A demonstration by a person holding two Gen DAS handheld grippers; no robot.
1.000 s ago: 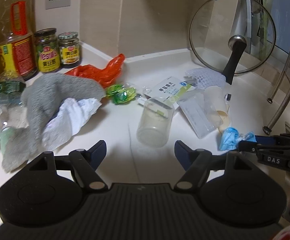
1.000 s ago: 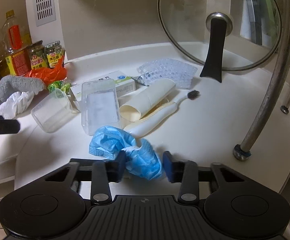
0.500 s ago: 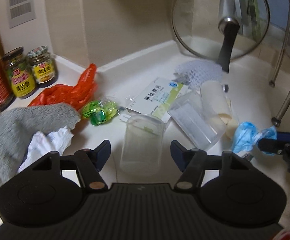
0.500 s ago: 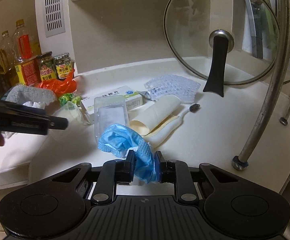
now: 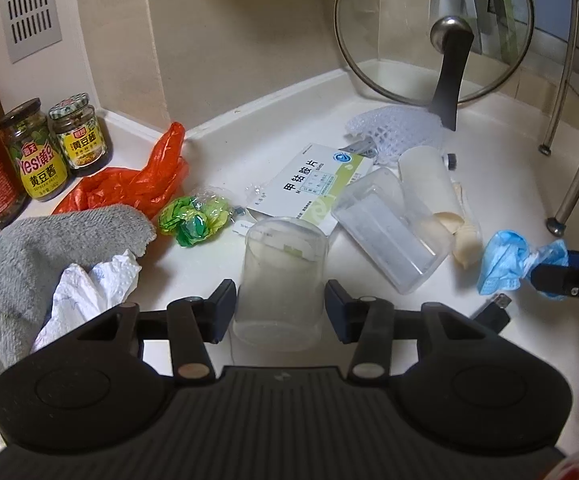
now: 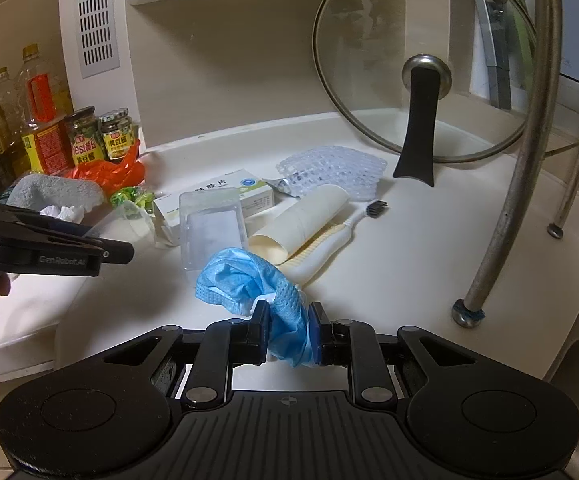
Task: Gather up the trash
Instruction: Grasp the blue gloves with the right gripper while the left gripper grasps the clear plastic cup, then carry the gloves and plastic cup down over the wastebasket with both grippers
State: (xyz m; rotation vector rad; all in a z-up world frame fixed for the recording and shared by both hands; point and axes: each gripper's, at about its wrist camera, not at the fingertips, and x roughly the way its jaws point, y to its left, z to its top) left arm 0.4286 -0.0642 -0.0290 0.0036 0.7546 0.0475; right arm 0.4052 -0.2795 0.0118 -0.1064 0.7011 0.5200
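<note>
My right gripper [image 6: 288,330] is shut on a crumpled blue face mask [image 6: 245,280] and holds it just above the white counter [image 6: 409,248]; the mask also shows in the left wrist view [image 5: 505,258]. My left gripper [image 5: 280,306] is open, its fingers on either side of a clear plastic cup [image 5: 281,280] lying on the counter, close to its walls. Other trash lies beyond: a medicine box [image 5: 313,184], a clear plastic tray [image 5: 393,232], a paper cup [image 5: 429,184], a green wrapper [image 5: 193,220], an orange bag [image 5: 129,184], a foam net [image 5: 393,128].
A grey cloth [image 5: 49,240] and white tissue [image 5: 89,292] lie at the left. Sauce jars [image 5: 79,136] and oil bottles [image 6: 41,112] stand by the back wall. A glass lid [image 5: 441,36] leans at the back. Metal rack legs [image 6: 509,184] stand at the right. A toothbrush [image 6: 329,240] lies by the paper cup.
My left gripper moved forward until its fingers flank the clear cup. My right gripper closed on the blue mask and lifted it slightly.
</note>
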